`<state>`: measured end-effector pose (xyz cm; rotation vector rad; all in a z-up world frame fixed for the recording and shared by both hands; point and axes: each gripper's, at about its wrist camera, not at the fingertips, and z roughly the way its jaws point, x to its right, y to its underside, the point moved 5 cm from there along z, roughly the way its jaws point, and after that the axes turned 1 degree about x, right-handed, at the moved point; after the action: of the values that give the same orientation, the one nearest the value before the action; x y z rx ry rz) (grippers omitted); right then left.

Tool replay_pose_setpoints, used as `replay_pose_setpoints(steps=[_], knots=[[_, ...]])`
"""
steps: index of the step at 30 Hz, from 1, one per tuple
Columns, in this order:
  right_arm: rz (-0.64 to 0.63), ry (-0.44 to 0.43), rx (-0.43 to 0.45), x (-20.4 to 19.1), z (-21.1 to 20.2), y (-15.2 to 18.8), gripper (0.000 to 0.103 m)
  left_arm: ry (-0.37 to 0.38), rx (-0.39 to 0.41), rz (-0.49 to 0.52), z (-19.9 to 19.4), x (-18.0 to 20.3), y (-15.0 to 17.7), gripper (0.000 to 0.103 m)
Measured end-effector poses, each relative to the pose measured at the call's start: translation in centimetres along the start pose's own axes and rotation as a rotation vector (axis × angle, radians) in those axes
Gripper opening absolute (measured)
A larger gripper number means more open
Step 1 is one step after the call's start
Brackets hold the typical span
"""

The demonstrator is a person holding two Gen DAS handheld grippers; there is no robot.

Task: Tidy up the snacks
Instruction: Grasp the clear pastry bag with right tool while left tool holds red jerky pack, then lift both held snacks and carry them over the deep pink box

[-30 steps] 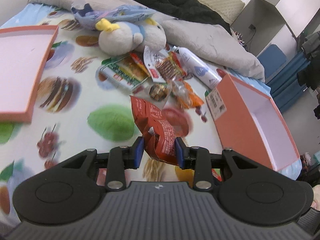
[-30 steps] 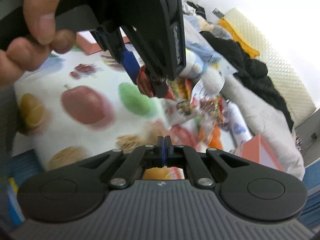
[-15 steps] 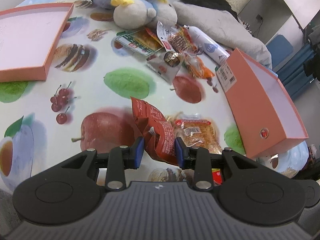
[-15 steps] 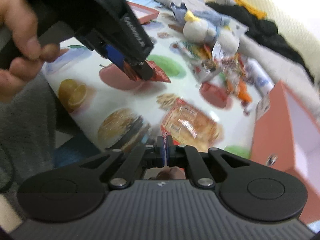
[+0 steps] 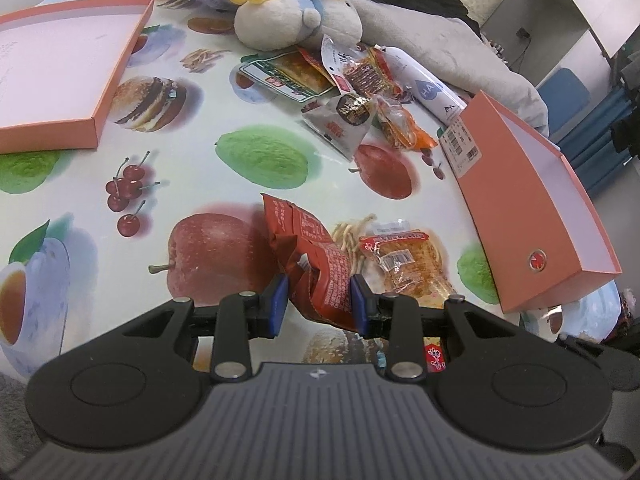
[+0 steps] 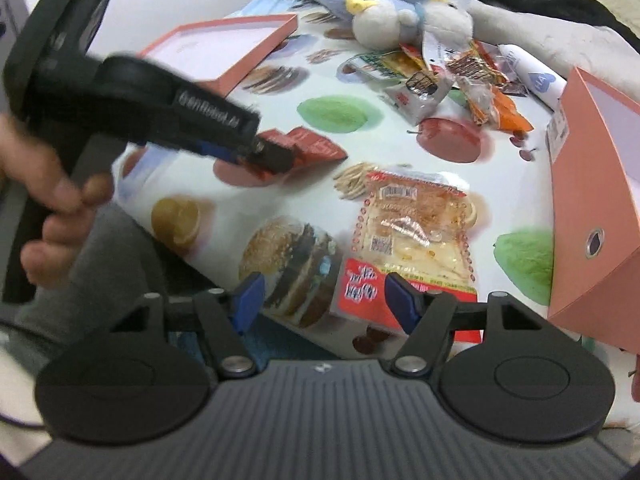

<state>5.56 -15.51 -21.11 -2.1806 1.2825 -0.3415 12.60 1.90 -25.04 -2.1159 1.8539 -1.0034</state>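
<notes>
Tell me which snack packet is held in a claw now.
The crumpled red packet, clamped in the left claw. The other packets lie on the tablecloth, none gripped.

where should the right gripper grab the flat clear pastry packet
Take the pastry packet by its near red sealed edge, coming in low from the table's front. It lies flat, so its broad faces offer nothing to pinch, but that thin end sits nearest the open right gripper and seems to reach the tablecloth edge.
</notes>
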Motion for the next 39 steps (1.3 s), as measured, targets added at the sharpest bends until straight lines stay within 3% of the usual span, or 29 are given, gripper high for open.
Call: replay_pose_setpoints(steps=[2, 11, 19, 25, 26, 29, 33, 39], knots=[[0.03, 0.034, 0.007, 0.9, 0.4, -0.3, 0.081, -0.002, 0.0, -0.003, 0.0, -0.1, 0.0, 0.038], [0.134, 0.142, 0.01, 5.0, 4.2, -2.0, 0.083, -0.003, 0.003, -0.005, -0.1, -0.3, -0.1, 0.038], [0.171, 0.104, -0.004, 6.6, 7.5, -2.7, 0.083, -0.005, -0.007, -0.001, 0.3, -0.4, 0.2, 0.038], [0.159, 0.134, -0.024, 6.2, 8.9, -2.0, 0.084, -0.003, -0.014, 0.002, 0.6, -0.2, 0.4, 0.038], [0.162, 0.139, -0.023, 6.1, 8.9, -2.0, 0.083, -0.006, -0.017, 0.003, 0.6, -0.2, 0.5, 0.038], [0.145, 0.128, -0.04, 5.6, 8.7, -2.2, 0.064, -0.012, -0.035, 0.017, 0.9, -0.1, 0.6, 0.038], [0.145, 0.125, -0.051, 5.3, 8.4, -2.3, 0.048, -0.012, -0.043, 0.032, 1.2, 0.0, 0.5, 0.038], [0.154, 0.144, -0.034, 5.4, 7.5, -2.4, 0.033, -0.014, -0.025, 0.039, 0.8, 0.5, -0.1, 0.038]])
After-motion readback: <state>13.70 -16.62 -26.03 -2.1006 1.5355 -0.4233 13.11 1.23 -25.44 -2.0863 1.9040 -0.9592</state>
